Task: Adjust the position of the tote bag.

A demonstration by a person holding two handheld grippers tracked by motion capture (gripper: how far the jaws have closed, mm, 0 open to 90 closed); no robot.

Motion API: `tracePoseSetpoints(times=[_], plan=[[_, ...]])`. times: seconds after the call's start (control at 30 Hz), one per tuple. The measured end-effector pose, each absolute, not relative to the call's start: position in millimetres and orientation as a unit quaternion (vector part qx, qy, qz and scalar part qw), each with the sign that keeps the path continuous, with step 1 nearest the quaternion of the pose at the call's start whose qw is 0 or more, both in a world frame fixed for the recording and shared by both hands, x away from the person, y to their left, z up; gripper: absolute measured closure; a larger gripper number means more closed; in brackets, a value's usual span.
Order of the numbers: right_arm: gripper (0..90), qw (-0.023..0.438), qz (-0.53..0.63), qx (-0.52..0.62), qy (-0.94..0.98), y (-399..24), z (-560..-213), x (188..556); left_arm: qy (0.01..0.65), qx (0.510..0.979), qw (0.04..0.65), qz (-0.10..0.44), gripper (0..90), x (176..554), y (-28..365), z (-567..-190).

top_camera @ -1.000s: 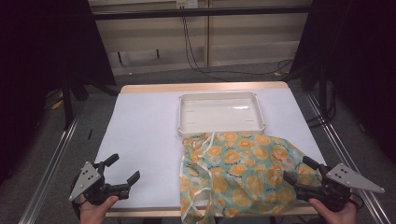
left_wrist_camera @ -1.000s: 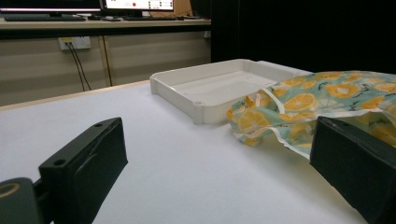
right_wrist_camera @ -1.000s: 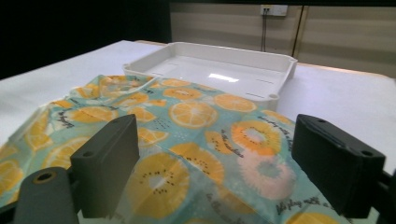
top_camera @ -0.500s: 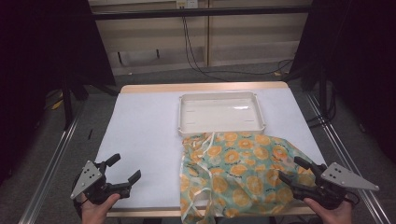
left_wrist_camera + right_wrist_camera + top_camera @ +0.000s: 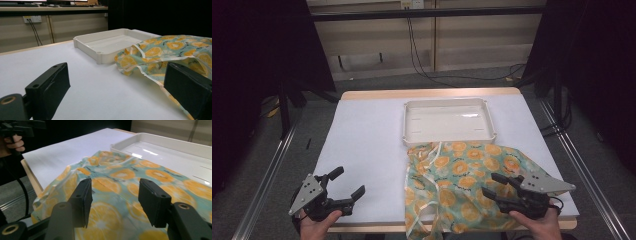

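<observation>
Under my right claw (image 5: pixel 498 186) lies the orange-print cloth (image 5: pixel 462 172); its jaws have just been closing, yet stand apart above the fabric, pinching nothing. Beyond it sits the white tray (image 5: pixel 447 120). My left claw (image 5: pixel 346 184) gapes open over bare surface (image 5: pixel 362 140), well left of the cloth.

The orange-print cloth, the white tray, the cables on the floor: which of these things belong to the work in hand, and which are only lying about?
Part of the work:
- orange-print cloth, under the right gripper, whose jaws have just been closing with nothing pressed between them
- left gripper, open, over bare table

Only lying about:
- white tray, empty, beside the cloth
- cables on the floor behind
</observation>
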State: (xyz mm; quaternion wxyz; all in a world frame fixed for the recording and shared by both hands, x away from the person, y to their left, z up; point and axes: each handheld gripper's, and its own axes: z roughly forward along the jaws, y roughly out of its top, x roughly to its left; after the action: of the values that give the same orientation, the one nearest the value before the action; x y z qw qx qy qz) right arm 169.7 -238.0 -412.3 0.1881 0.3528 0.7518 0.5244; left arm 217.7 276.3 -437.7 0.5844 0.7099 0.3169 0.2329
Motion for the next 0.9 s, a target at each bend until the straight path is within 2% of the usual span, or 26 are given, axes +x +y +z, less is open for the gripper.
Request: tracePoseSetpoints(times=[0.5,0.9], plan=[[41.0,0.115,0.519,0.291,0.795,-169.1,-406.4,206.4,0.321,0.716,0.581,0.217,7.3,218.0,274.6,-438.3],[38.2,0.068,0.495,0.262,0.825,-127.7,-413.7,221.7,0.315,0.715,0.586,0.215,7.3,217.1,274.6,-437.3]])
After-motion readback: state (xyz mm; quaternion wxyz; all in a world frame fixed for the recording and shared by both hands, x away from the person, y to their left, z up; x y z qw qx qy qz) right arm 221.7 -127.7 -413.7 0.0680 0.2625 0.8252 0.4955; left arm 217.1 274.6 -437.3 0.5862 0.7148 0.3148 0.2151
